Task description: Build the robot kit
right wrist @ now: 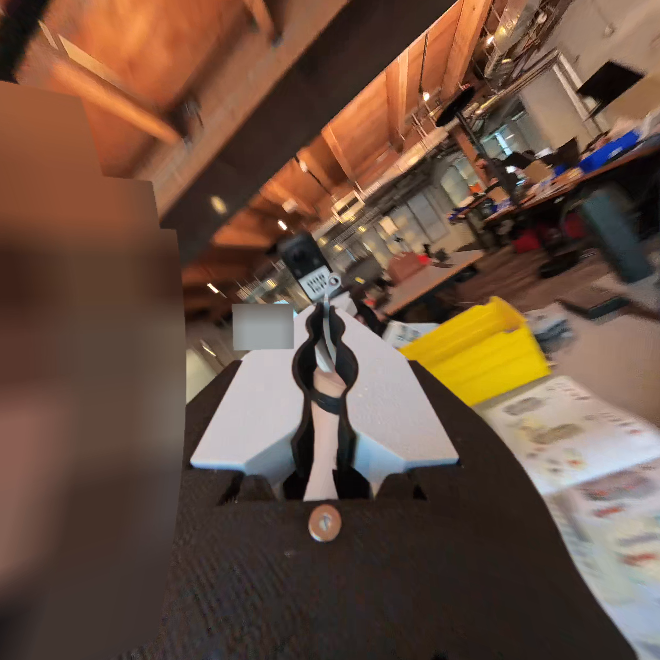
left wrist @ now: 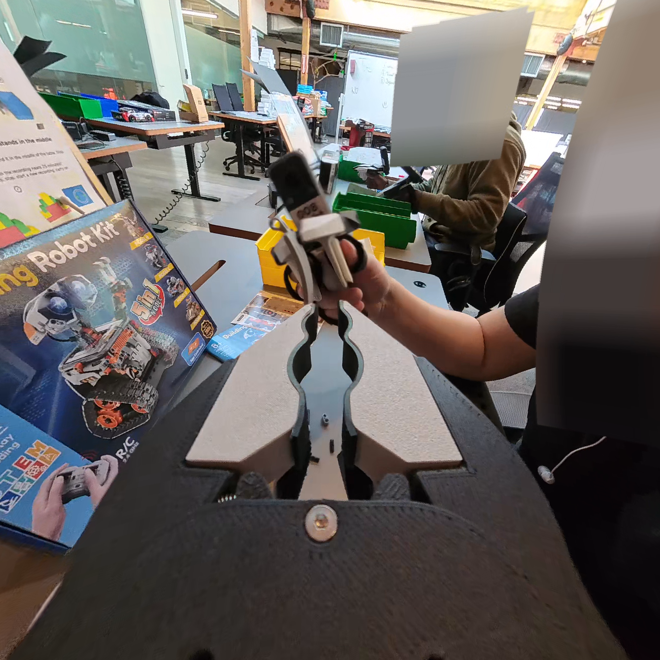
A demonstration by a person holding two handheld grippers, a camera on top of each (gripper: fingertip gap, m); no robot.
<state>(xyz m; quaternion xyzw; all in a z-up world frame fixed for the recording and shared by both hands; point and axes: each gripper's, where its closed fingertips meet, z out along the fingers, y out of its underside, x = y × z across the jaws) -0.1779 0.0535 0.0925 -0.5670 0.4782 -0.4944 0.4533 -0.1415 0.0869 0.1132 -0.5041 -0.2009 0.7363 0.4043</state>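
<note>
Where your grippers hang: above a grey table (left wrist: 228, 257) that runs ahead of and under both.
Box: a blue robot kit box (left wrist: 96, 321) stands tilted, close to the left of your left gripper (left wrist: 327, 306).
Bins: a yellow bin (left wrist: 271, 260) sits ahead of the left gripper, behind your raised hand. From your right gripper (right wrist: 323, 310) it lies ahead and to the right. A green bin (left wrist: 378, 214) is farther off.
Facing: your two grippers point at each other, nose to nose, long axes roughly in line. The right one is raised and tilted in the left wrist view, held by your right hand (left wrist: 343, 285). It is near the left tips, and you cannot tell from here whether they touch.
Left gripper: fingers drawn in close, only a thin slit between them, nothing held.
Right gripper: likewise drawn in. A grey metal strip of the other tool shows through the slit, and appears to lie beyond it, not clamped.
Leaflets: printed leaflets (left wrist: 257, 321) lie flat, ahead and left of the left tips.
Small part: a tiny grey piece (left wrist: 325, 418) lies on the table, below the left fingers' slit.
</note>
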